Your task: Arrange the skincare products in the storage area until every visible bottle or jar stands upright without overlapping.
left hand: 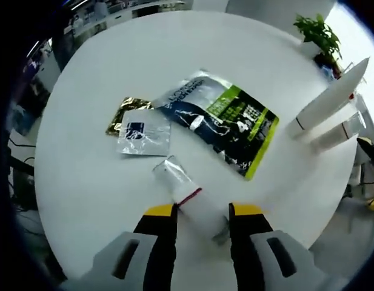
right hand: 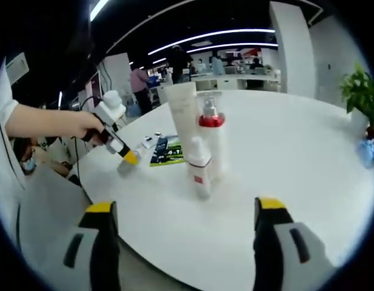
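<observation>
Left gripper (left hand: 202, 210) straddled a lying clear tube (left hand: 190, 199) on the white table (left hand: 83, 182), jaws close around it, just below the dark sachet (left hand: 226, 121). Right gripper (right hand: 182, 213) was wide open, holding nothing, near three upright bottles (right hand: 202, 142).

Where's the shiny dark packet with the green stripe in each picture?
Left gripper view: the dark and green packet lies flat mid-table, above the left gripper.
Right gripper view: the same packet is small, left of the standing bottles.
Shared landmark: the white round table.
</observation>
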Available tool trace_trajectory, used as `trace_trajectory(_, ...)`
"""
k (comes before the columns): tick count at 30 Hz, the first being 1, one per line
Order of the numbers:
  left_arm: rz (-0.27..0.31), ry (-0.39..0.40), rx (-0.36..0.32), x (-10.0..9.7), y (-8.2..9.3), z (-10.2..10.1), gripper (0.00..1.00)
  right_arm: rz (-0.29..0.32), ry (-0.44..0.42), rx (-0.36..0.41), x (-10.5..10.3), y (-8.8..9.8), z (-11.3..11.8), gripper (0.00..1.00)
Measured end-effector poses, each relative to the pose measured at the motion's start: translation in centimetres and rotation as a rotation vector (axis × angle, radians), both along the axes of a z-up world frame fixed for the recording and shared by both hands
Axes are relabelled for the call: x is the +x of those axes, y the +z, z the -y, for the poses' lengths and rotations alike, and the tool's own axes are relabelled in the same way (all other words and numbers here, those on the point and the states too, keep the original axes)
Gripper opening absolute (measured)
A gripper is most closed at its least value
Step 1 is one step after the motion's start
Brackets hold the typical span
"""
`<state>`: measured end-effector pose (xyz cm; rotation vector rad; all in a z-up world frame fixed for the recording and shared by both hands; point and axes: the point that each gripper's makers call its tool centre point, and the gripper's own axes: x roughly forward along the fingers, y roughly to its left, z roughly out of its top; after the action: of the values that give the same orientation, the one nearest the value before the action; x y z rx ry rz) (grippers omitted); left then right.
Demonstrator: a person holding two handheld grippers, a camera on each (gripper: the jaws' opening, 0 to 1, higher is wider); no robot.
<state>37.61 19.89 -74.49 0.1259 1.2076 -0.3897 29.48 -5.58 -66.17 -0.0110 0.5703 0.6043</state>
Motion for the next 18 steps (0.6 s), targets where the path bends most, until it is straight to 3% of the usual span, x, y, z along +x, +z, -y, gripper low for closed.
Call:
trace_trajectory(4, 0.000, -0.038, 0.012, 0.08, -0.17, -0.16, 0.19, 0.002, -0.005, 0.001, 0.06, 0.11, 0.00, 0.93)
trace_trajectory(11, 0.022, -0.093, 0.029, 0.43, -0.32, -0.33, 0.18, 0.005, -0.007, -0.003, 0.07, 0.29, -0.13, 0.93)
trace_trajectory(18, 0.047, 0.001, -0.076, 0.63, -0.08, -0.48, 0.17, 0.011, 0.002, -0.006, -0.29, 0.68, -0.51, 0.92)
